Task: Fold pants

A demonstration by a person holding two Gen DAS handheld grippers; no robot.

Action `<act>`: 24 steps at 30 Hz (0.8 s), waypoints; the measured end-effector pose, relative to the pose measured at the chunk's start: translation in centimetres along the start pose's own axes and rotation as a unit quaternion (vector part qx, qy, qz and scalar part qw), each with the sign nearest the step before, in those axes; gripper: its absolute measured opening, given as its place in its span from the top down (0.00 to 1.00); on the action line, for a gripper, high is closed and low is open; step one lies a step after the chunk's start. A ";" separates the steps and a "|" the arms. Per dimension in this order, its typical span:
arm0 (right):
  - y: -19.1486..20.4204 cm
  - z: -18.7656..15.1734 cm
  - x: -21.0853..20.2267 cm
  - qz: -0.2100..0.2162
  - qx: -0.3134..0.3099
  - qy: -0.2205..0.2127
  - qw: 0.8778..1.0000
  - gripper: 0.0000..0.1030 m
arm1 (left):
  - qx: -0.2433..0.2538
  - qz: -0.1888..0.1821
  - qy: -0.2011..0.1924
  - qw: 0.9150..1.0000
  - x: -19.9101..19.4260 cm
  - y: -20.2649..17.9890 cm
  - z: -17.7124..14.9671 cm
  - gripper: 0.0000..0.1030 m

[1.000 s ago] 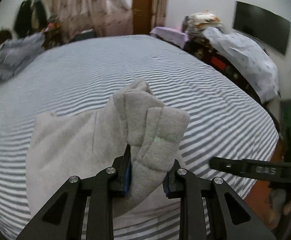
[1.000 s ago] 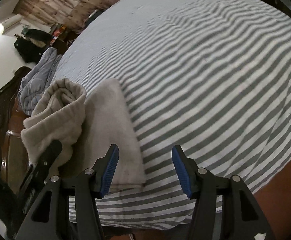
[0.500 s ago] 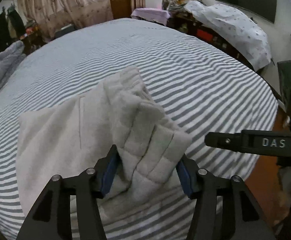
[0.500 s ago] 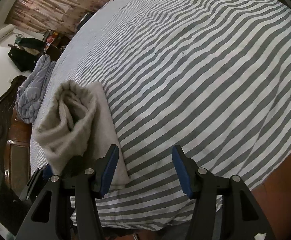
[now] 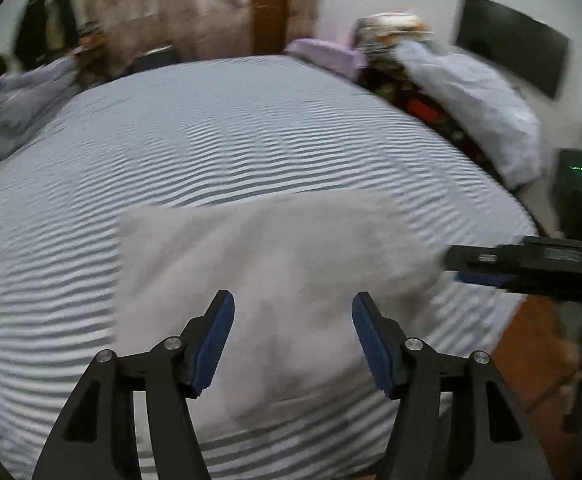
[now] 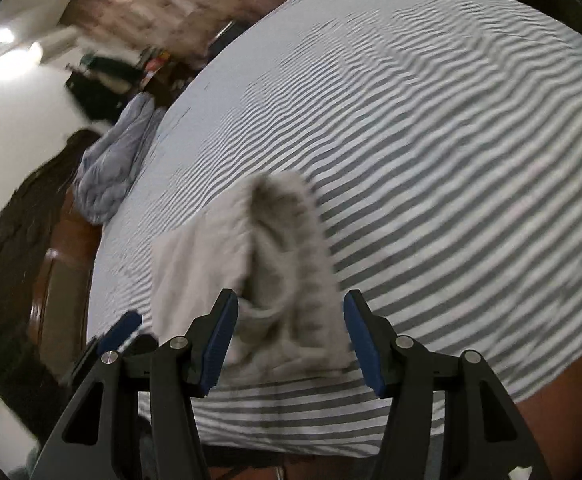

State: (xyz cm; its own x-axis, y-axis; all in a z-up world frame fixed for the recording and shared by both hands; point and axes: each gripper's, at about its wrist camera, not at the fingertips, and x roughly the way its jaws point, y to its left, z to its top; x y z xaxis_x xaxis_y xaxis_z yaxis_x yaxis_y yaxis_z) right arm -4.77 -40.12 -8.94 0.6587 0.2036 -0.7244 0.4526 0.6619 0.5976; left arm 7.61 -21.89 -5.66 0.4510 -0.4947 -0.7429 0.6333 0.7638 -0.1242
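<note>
Lying near the striped bed's (image 5: pixel 251 128) front edge: fuzzy beige pants (image 5: pixel 291 256), blurred | left claw (image 5: pixel 293 340) spread apart, nothing gripped | right claw (image 6: pixel 289 334) likewise apart, flanking a humped fold | right view alone shows ribbed waistband and grey quilt (image 6: pixel 111 168)

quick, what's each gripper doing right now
Left gripper: open, holding nothing, above the grey pants.
Right gripper: open, the pants' bunched end between its fingers, not clamped.

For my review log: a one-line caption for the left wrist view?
Open left gripper over gray pants on the striped bed; right gripper at their edge.
</note>
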 end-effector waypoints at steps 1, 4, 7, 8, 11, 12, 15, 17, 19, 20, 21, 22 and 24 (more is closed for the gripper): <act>0.4 0.0 0.4 0.001 -0.006 0.005 1.000 0.48 | -0.020 0.010 0.005 1.000 0.1 1.5 -0.2 0.40; 1.8 0.2 1.9 0.000 -0.023 0.021 1.000 0.50 | -0.053 0.038 0.026 0.998 0.9 4.7 -0.9 0.40; 2.8 0.4 2.8 -0.020 -0.047 0.027 0.998 0.56 | -0.060 0.070 0.048 0.995 2.1 6.8 -2.0 0.40; 3.1 0.5 3.1 -0.030 -0.058 0.032 0.997 0.63 | -0.065 0.072 0.054 0.994 2.4 7.2 -2.3 0.40; 3.5 0.4 2.8 -0.031 -0.070 0.034 0.996 0.73 | -0.077 0.082 0.068 0.991 3.4 8.2 -3.4 0.40; 3.9 0.2 2.3 -0.034 -0.082 0.030 0.996 0.75 | -0.079 0.082 0.070 0.991 3.5 8.5 -3.8 0.40; 5.3 -0.6 0.9 -0.047 -0.109 0.018 0.993 0.80 | -0.079 0.079 0.067 0.992 3.7 8.5 -4.3 0.40; 5.9 -0.8 0.1 -0.059 -0.114 0.010 0.992 0.80 | -0.078 0.079 0.065 0.992 3.6 8.4 -4.2 0.40; 6.1 -1.5 -0.7 -0.075 -0.110 0.003 0.991 0.81 | -0.080 0.080 0.059 0.992 3.3 8.6 -4.2 0.40; 6.1 -1.8 -0.9 -0.083 -0.113 0.002 0.990 0.81 | -0.081 0.079 0.055 0.992 3.1 8.8 -4.1 0.40; 6.0 -2.2 -0.9 -0.097 -0.117 0.000 0.988 0.81 | -0.083 0.076 0.052 0.992 2.8 8.9 -4.0 0.40; 5.9 -2.5 -0.4 -0.107 -0.123 0.007 0.987 0.81 | -0.084 0.074 0.051 0.992 2.6 9.0 -3.5 0.40; 5.3 -2.9 0.9 -0.128 -0.125 0.015 0.984 0.81 | -0.081 0.073 0.059 0.992 2.8 9.1 -3.5 0.40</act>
State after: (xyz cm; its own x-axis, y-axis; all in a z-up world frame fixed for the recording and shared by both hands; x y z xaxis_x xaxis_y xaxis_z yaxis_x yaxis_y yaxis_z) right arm -3.55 -34.30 -7.37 0.5221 0.0253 -0.8525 0.4376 0.8500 0.2932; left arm 12.43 -14.82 -11.20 0.4480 -0.3293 -0.8312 0.4528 0.8852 -0.1066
